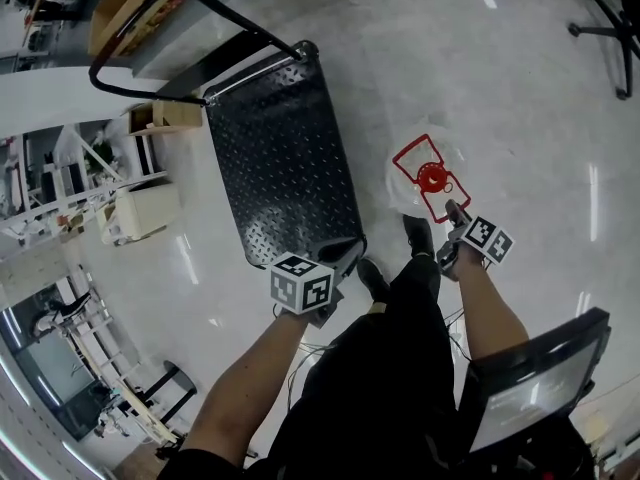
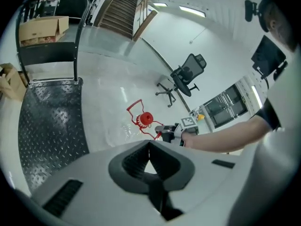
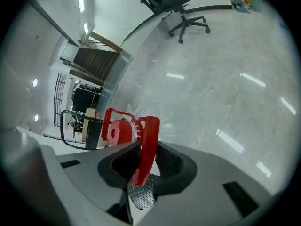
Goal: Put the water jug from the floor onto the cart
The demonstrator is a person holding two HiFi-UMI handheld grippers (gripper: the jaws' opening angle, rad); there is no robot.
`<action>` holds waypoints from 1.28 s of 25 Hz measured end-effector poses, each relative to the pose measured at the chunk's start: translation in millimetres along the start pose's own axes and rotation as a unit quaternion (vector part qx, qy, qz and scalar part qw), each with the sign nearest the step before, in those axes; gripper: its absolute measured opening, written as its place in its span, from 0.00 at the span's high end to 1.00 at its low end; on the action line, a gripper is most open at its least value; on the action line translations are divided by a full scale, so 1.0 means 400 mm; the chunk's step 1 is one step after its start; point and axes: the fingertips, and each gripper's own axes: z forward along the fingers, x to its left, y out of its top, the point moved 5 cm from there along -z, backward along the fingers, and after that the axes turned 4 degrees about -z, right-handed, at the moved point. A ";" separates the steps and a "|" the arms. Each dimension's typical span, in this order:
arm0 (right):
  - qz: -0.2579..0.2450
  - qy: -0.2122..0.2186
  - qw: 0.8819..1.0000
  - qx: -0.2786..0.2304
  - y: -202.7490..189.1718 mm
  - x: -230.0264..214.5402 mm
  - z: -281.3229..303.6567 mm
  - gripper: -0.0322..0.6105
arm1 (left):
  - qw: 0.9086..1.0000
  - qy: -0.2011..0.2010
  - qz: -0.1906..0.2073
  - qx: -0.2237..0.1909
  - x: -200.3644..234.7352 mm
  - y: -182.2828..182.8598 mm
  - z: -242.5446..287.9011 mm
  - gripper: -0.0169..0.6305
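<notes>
1. The right gripper has its jaws closed in on the red handle of the water jug. The handle's bar stands between the two dark pads, and both pads lie against it.
2. Just past those jaws, the right gripper view shows the jug's red cap. The clear body below it can hardly be told from the pale floor.
3. From the head view, the right gripper meets the near edge of the handle frame. The jug stands on the floor directly ahead of it.
4. The left gripper has its jaws together with nothing between them. It hangs at the near right corner of the cart and is apart from the jug, which lies off to its right.
5. The jug is on the floor, not on the cart. It is just beside the right edge of the cart's black studded deck, towards its near end.
6. The person's two dark shoes stand between the grippers, close to the jug.
7. Further out, the cart's looped push handle rises at its far end, with a cardboard box beyond it. An office chair stands on the floor past the jug.
</notes>
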 end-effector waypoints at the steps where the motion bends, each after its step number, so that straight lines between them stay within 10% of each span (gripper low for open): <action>1: 0.007 0.002 1.000 -0.001 0.005 0.002 -0.002 0.81 | 1.000 0.000 -0.001 -0.001 -0.006 -0.004 -0.004 0.97; 9: 0.044 0.025 0.999 0.007 0.057 0.067 -0.077 0.83 | 0.999 0.014 -0.016 -0.038 -0.064 0.018 -0.100 0.97; 20: -0.103 0.105 0.984 0.096 0.081 0.403 -0.115 0.83 | 0.980 0.058 -0.057 -0.182 -0.050 0.040 -0.329 0.97; 32: -0.231 0.209 0.933 0.179 -0.140 0.850 -0.162 0.83 | 0.927 0.145 -0.099 -0.332 0.088 -0.145 -0.635 0.97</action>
